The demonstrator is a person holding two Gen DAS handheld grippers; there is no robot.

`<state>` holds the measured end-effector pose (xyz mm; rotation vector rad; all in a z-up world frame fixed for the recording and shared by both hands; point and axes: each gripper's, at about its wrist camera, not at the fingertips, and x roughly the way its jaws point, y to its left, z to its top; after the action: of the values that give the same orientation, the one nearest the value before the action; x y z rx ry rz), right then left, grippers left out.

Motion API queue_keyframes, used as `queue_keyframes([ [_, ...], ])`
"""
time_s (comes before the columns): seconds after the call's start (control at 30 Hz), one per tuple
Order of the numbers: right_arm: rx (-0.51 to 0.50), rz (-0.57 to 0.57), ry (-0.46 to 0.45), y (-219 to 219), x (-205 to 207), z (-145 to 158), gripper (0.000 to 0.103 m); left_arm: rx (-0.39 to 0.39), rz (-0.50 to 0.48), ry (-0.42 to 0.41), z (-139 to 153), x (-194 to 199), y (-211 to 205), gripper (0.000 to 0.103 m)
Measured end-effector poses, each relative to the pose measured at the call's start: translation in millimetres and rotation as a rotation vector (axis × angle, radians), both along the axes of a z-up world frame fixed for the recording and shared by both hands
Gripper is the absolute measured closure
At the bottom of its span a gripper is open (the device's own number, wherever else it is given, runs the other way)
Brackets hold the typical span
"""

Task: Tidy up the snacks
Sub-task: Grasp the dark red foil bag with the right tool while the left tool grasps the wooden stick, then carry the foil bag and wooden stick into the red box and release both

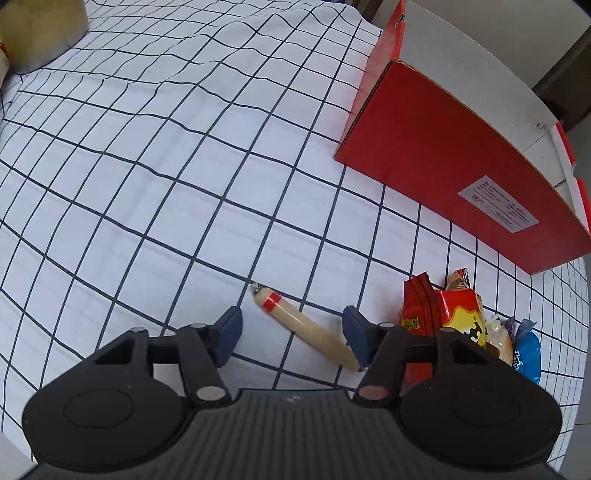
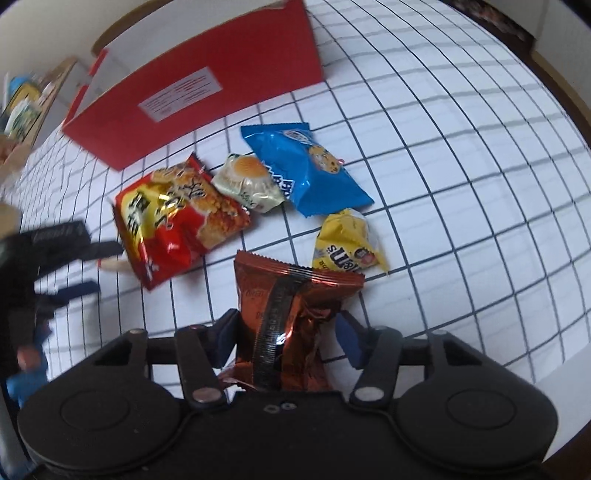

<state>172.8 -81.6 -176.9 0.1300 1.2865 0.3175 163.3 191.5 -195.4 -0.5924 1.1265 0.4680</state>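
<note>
A pale sausage stick (image 1: 310, 328) with a red band lies slanted on the checked cloth (image 1: 147, 166), between the fingers of my left gripper (image 1: 291, 334). Its near end rests by the right finger and the left pad stands clear of it, so the jaws are open. My right gripper (image 2: 288, 336) is shut on a crumpled copper-brown snack bag (image 2: 291, 295), which is pinched narrow between the blue pads. Beyond it lie a red-and-yellow bag (image 2: 177, 218), a small bun pack (image 2: 247, 184), a blue cookie bag (image 2: 306, 170) and a yellow candy bag (image 2: 347, 243).
An open red cardboard box (image 1: 443, 155) (image 2: 199, 85) stands on the cloth behind the snacks. In the right wrist view the left gripper (image 2: 74, 266) is blurred at the left edge. A brown cardboard shape (image 1: 40, 29) sits at the far left corner, and the table's dark edge (image 2: 576, 110) curves along the right.
</note>
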Motion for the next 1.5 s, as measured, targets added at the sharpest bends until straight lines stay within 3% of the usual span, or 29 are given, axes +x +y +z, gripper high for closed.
queue_keyframes([
  [0.07, -0.004, 0.032, -0.015, -2.0, -3.0, 1.4, 0.049, 0.027, -0.008, 0.012, 0.2, 3.0, -5.4, 0.056],
  [0.2, -0.025, 0.101, -0.048, -2.3, -9.2, 3.7, 0.049, 0.164, -0.128, 0.076, -2.1, 14.7, -30.7, 0.057],
  [0.27, -0.024, 0.120, -0.050, -3.1, -11.4, 3.5, 0.049, 0.227, -0.195, 0.088, -2.3, 16.8, -43.0, 0.068],
  [0.37, -0.027, 0.139, -0.059, -4.7, -15.4, 3.5, 0.049, 0.274, -0.273, 0.093, -1.0, 15.6, -53.9, 0.077],
  [0.57, -0.026, 0.165, -0.082, -9.1, -20.7, 3.3, 0.056, 0.197, -0.280, 0.058, 3.4, 6.0, -40.8, 0.093],
  [0.67, -0.023, 0.186, -0.102, -10.6, -24.3, 4.4, 0.065, 0.173, -0.254, 0.044, 6.9, 1.1, -30.1, 0.093],
  [0.83, -0.025, 0.202, -0.128, -13.7, -28.9, 5.8, 0.070, 0.115, -0.189, 0.013, 9.6, -17.2, -10.9, 0.093],
  [1.13, -0.011, 0.238, -0.186, -19.6, -41.0, 25.7, 0.073, 0.048, -0.161, -0.028, 24.4, -46.9, 1.7, 0.093],
  [1.5, 0.007, 0.274, -0.307, -20.1, -34.3, 69.9, 0.073, 0.023, -0.187, -0.130, 72.2, -58.8, -12.5, 0.093],
])
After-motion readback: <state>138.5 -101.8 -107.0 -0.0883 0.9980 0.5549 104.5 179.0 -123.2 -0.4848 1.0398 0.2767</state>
